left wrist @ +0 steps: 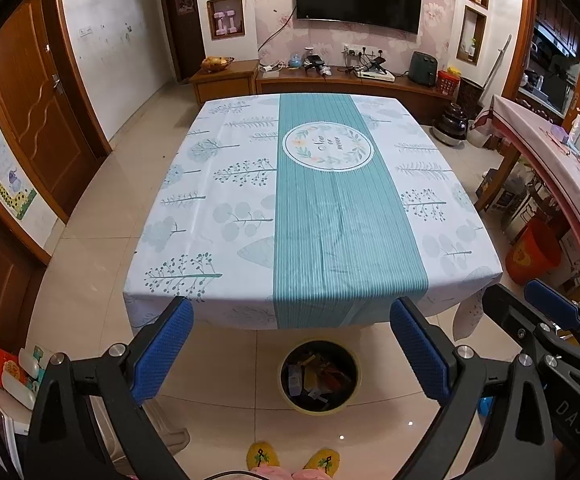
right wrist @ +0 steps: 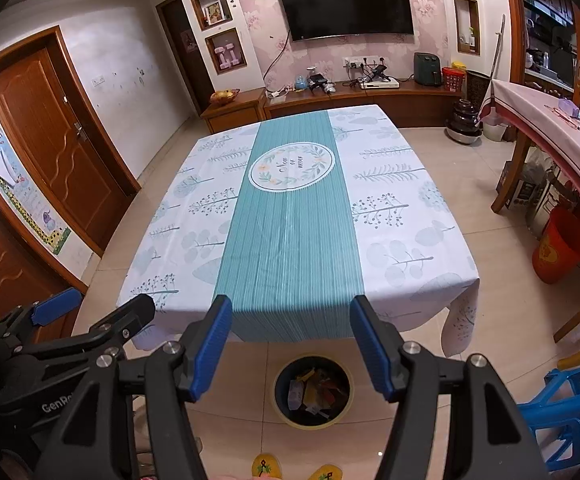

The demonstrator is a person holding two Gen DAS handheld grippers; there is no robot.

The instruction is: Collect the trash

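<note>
Below and between the spread, empty fingers of the left gripper (left wrist: 291, 340) sits the trash bin (left wrist: 320, 377) on the floor, holding wrappers. Beside it, the right gripper (right wrist: 291, 340) hangs equally wide and empty, the bin just beneath its tips.

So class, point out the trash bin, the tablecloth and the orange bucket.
trash bin (right wrist: 280, 414), right wrist view, on its left rim.
tablecloth (left wrist: 321, 232), left wrist view, on the teal centre stripe.
orange bucket (right wrist: 559, 250), right wrist view, on its side wall.
</note>
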